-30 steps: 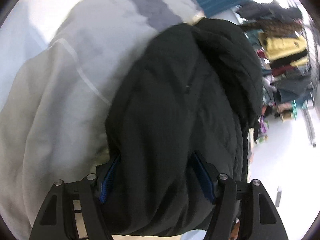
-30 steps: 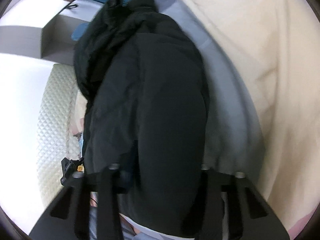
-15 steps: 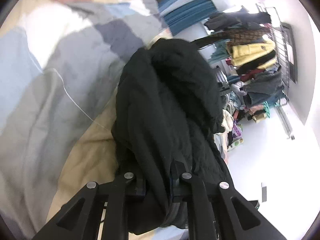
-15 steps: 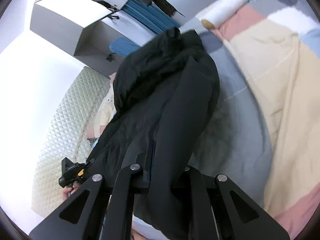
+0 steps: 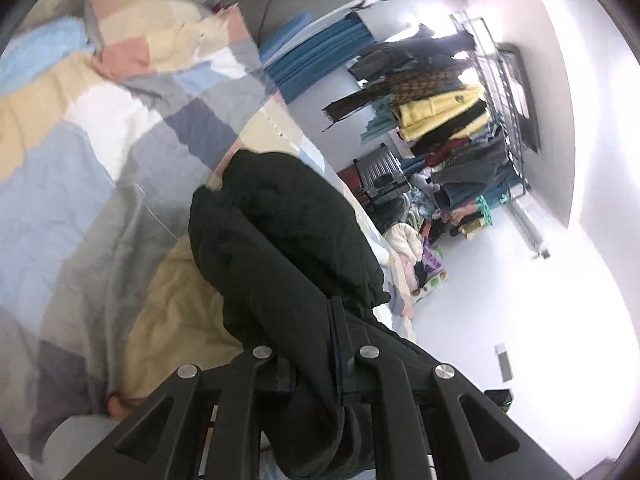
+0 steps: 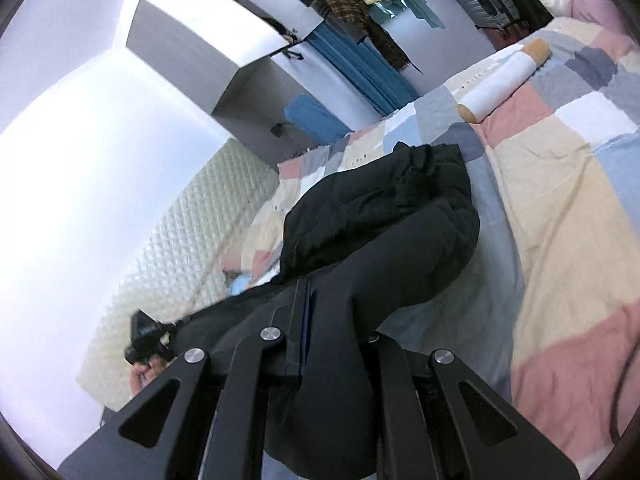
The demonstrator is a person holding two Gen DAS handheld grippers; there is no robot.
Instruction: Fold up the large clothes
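Patchwork quilt [image 5: 80, 184] under bunched black jacket [image 5: 288, 240] (quilted); both grippers' jaws clamped on it.

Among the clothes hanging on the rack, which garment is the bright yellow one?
The yellow jacket, hanging in the upper part of the rack, just below the brown checked garment; the clothes under it are dark.

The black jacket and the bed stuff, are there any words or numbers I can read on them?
None can be read.
Black jacket: no word, label or number shows on it in either view.
Patchwork quilt: tiny dark marks along its pale edge strip, too small and blurred to read.
White roll: no print visible.
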